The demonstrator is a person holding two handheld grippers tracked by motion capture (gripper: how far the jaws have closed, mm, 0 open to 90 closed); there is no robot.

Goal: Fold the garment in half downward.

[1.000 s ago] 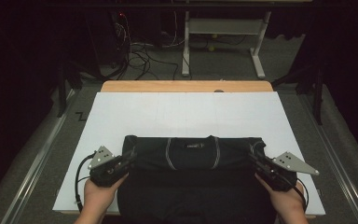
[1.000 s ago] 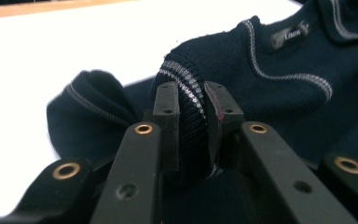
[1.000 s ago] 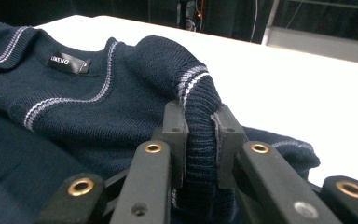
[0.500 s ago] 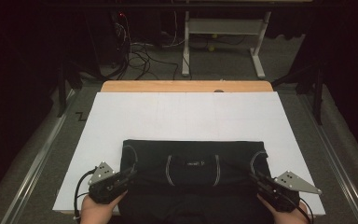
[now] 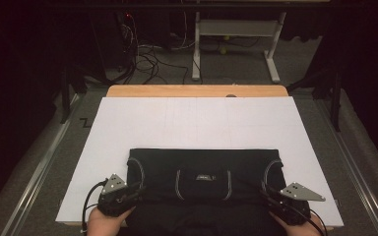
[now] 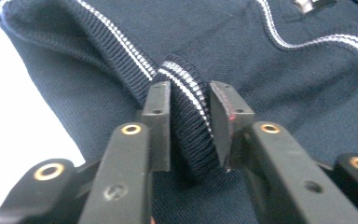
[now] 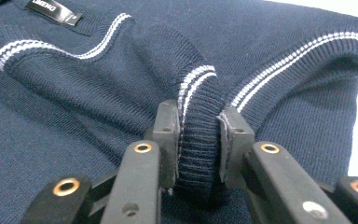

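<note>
A dark navy knitted garment [image 5: 204,167] with white striped trim lies flat on the white table cover, its near part hanging over the front edge. My left gripper [image 5: 137,189] is shut on a ribbed, white-striped edge of the garment [image 6: 191,126] at its near left corner. My right gripper [image 5: 267,192] is shut on the matching ribbed edge [image 7: 199,135] at the near right corner. A neck label [image 7: 53,11] shows at the garment's middle. A hand holds each gripper at the table's front edge.
The white cover [image 5: 197,123] stretches bare beyond the garment to a wooden table edge [image 5: 197,91] at the back. Past the table stand a white-legged desk frame [image 5: 236,44] and loose cables [image 5: 147,59] on the floor. Metal rails run along both sides.
Both grippers have pulled back toward the person with the garment's near corners in them. The garment has slid nearer the front edge and lies flatter and wider.
</note>
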